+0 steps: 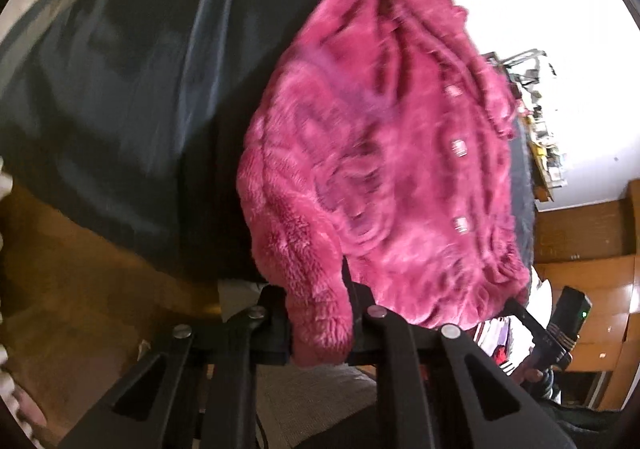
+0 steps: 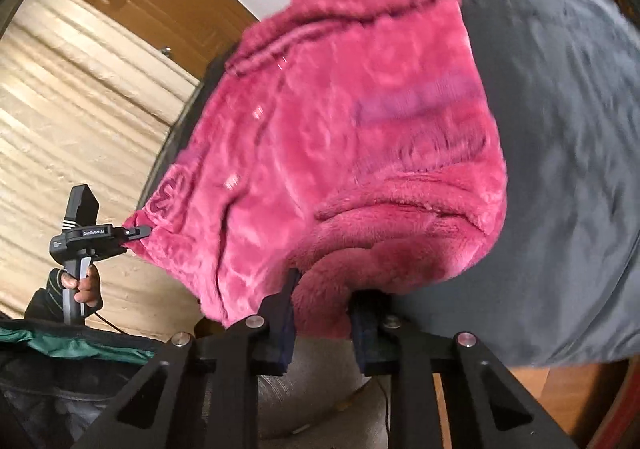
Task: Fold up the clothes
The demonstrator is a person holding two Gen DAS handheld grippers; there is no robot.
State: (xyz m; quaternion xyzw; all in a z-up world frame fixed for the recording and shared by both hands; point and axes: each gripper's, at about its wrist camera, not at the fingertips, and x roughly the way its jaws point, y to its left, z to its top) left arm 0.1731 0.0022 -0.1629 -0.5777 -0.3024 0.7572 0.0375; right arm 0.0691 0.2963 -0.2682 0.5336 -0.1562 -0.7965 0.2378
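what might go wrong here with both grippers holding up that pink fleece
The left gripper pinches only a narrow edge of the pink fleece jacket, so the thick pile might slip out. The right gripper also holds just a bunched edge, and the jacket sags between them, so it may land creased on the dark cloth.

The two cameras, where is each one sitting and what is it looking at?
Left wrist view: sits on the left gripper, looking along its fingers at the fluffy pink fleece jacket on the dark grey cloth; the other gripper shows.
Right wrist view: sits on the right gripper, looking at the jacket; the left gripper and bare hand show.
Shared: jacket, cloth, both grippers.
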